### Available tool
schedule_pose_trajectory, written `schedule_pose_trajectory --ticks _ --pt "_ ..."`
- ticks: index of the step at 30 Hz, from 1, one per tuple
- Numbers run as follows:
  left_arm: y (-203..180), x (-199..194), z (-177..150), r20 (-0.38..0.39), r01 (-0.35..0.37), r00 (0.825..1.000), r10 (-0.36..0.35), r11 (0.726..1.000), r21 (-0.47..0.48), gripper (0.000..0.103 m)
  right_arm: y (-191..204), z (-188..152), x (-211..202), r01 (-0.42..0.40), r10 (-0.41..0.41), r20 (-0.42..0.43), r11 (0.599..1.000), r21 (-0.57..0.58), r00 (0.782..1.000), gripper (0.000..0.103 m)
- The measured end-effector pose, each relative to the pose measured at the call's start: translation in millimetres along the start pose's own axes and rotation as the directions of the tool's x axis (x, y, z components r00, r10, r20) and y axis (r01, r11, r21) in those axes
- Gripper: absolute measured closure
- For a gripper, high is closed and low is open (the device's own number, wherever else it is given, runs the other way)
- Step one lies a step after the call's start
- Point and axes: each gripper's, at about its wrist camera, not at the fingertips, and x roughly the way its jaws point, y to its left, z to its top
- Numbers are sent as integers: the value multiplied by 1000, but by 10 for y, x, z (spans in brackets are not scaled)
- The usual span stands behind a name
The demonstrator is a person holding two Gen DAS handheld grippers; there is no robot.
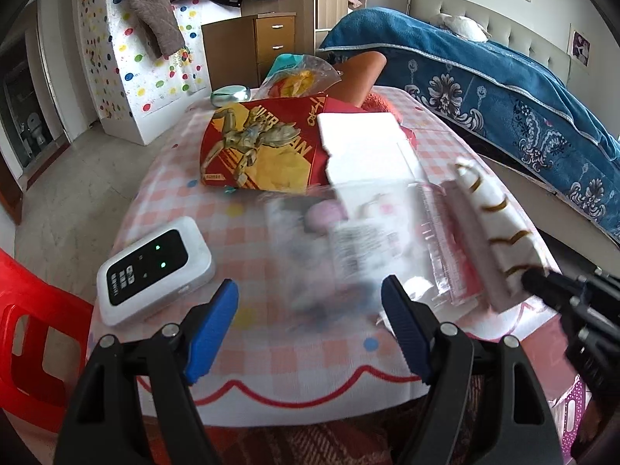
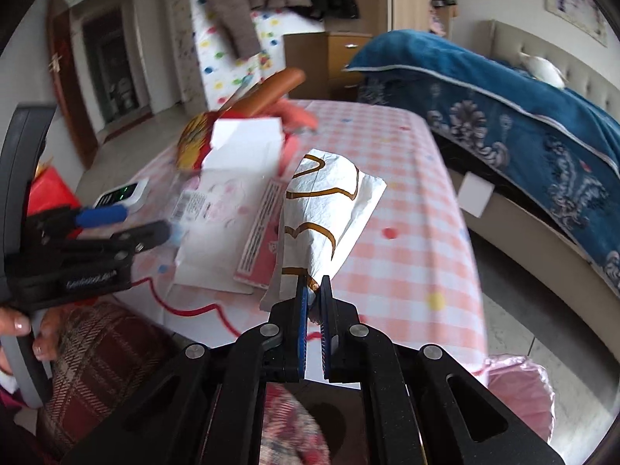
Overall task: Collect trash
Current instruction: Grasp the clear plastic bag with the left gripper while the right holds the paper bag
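Your right gripper (image 2: 314,290) is clamping its blue pads tight on the near end of a white paper bag (image 2: 329,197) printed with brown lines, and the bag is rising tilted from the jaws above the table (image 2: 407,255). Your left gripper (image 1: 310,310) is standing wide apart, gripping nothing, its blue fingers (image 1: 211,329) hovering just above a blurred clear plastic wrapper (image 1: 348,248) with a printed label that is lying flat on the cloth. The left wrist view is showing what the right one barely does: a white pocket device (image 1: 155,271) with green lights beside the left finger, a red snack packet (image 1: 263,147) with a gold figure, a white box (image 1: 364,147) overlapping it, and a red plastic stool (image 1: 35,333) at the table's left edge. The right wrist view is showing what the left one is not: your hand (image 2: 23,329) around the left gripper's handle, a plaid-covered lap (image 2: 104,352) below it, and a pink plastic bag (image 2: 519,387) on the floor at lower right. The table is wearing a pink-and-white checked cloth with coloured dots and a red scalloped border. Behind it, a bed (image 1: 503,89) under a blue patterned blanket, a wooden drawer cabinet (image 1: 248,46) and a dotted white sheet (image 1: 155,54) hung with jackets are filling the room.
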Motion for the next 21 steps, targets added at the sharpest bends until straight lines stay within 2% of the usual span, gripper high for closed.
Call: schedule_pose_trajectory --ticks 4,8,11,13,16,18,21 --pt "38 77 49 -24 28 999 -29 1000 -12 29 71 3 164 15 -17 -56 1000 -25 998 98" --pt "89 144 72 -49 69 996 -70 997 -34 29 98 1 194 19 -20 -59 999 -28 998 97" --pt "147 116 61 -39 124 991 -128 989 -78 41 113 -9 199 24 -26 -59 999 -34 998 97" --pt "178 65 64 -16 162 986 -164 981 -103 58 107 -15 200 23 -25 -59 999 -32 998 97" --pt "200 -99 80 47 233 972 -229 965 -122 73 93 -20 198 16 -18 -57 1000 -21 998 97" --pt "175 -223 85 87 251 966 -242 962 -106 80 74 -18 201 13 -14 -56 1000 -12 998 97" --pt "93 -412 100 146 233 964 -221 970 -65 85 46 -9 156 9 -8 -45 1000 12 999 97"
